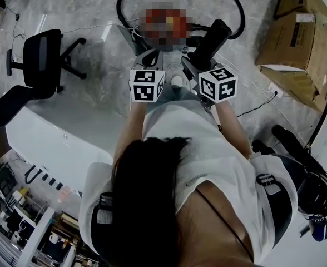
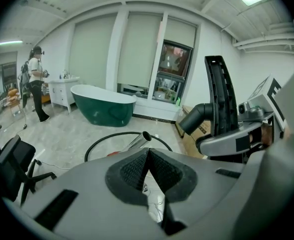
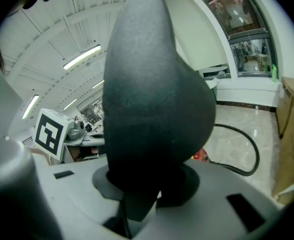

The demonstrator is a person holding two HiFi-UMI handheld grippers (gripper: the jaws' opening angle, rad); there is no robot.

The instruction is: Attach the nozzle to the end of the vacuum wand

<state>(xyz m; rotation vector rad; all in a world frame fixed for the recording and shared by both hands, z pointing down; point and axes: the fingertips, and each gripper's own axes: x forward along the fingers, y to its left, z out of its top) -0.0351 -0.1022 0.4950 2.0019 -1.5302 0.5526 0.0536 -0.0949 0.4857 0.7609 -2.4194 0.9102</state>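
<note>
The right tongs [image 3: 148, 188] are clamped on the black nozzle [image 3: 157, 94], which stands up tall between them. The left tongs [image 2: 148, 151] are pressed together at the tips, and I cannot tell whether anything is caught in them. The shiny open end of the vacuum wand [image 2: 138, 141] pokes up just past those tips. The nozzle's round socket hangs near that end, not joined to it. A black hose [image 2: 100, 141] loops over the marble floor [image 2: 62, 139] beyond.

Chair [image 1: 41, 53], green bathtub [image 2: 104, 109], probably cardboard boxes [image 1: 294, 40]
</note>
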